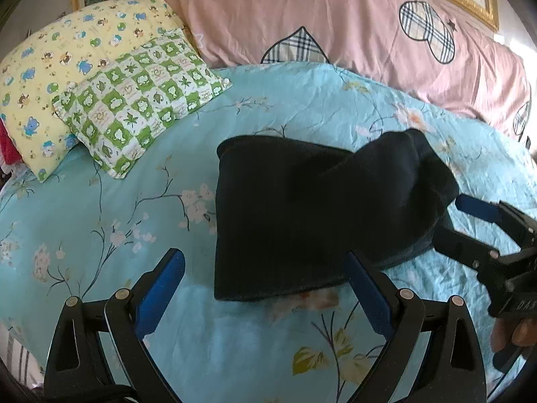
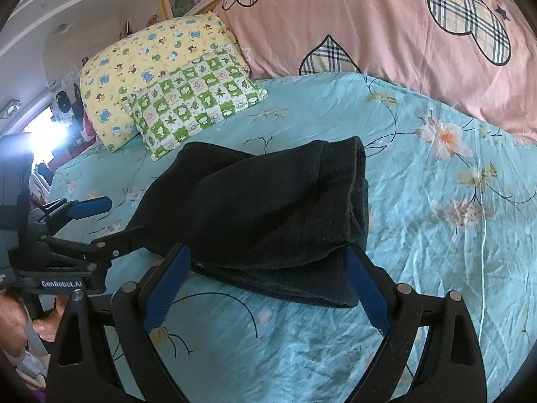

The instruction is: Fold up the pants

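Observation:
The black pants (image 1: 302, 215) lie folded into a compact bundle on the blue floral bed sheet (image 1: 134, 201); they also show in the right wrist view (image 2: 268, 208). My left gripper (image 1: 265, 265) is open, its right finger at the bundle's near edge, its left finger over bare sheet. My right gripper (image 2: 268, 262) is open, its blue pads on either side of the bundle's near edge. In the left wrist view the right gripper (image 1: 453, 218) reaches in from the right against the bundle. In the right wrist view the left gripper (image 2: 110, 221) reaches in from the left.
A yellow cartoon pillow (image 1: 50, 67) and a green checked pillow (image 1: 141, 97) lie at the back left. A pink quilt with plaid hearts (image 1: 335, 23) runs along the back. A framed picture hangs behind it.

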Motion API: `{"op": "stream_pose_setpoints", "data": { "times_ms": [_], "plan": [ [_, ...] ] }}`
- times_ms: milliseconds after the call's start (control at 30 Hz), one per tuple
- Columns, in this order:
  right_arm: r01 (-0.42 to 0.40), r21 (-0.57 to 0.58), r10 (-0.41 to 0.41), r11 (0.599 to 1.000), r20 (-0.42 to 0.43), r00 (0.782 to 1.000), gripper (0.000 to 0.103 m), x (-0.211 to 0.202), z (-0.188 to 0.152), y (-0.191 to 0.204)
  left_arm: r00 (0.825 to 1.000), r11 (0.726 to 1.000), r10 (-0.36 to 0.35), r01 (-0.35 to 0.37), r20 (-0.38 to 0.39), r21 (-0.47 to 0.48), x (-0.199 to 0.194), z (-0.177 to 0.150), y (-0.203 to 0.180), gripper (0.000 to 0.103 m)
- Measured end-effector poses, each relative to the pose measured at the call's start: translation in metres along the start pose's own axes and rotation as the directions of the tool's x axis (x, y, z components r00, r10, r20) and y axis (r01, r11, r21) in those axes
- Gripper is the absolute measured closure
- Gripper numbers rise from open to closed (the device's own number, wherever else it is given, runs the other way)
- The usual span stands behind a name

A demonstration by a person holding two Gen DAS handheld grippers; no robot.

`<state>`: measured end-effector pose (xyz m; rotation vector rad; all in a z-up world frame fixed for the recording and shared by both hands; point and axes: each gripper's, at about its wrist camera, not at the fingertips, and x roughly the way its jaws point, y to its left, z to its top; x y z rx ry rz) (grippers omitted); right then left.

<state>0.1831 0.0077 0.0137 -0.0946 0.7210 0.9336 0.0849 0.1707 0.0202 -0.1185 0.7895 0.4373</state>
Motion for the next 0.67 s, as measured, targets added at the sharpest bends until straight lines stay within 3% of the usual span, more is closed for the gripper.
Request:
{"op": "stream_pose_setpoints", "data": {
  "times_ms": [667],
  "plan": [
    [0.033, 0.023, -0.033, 0.999, 0.018, 0.999, 0.011, -0.015, 0.002, -0.007, 1.000, 1.000, -0.005, 0.005, 0.027, 0.000, -0.006, 0.012, -0.006, 0.007]
  ]
}}
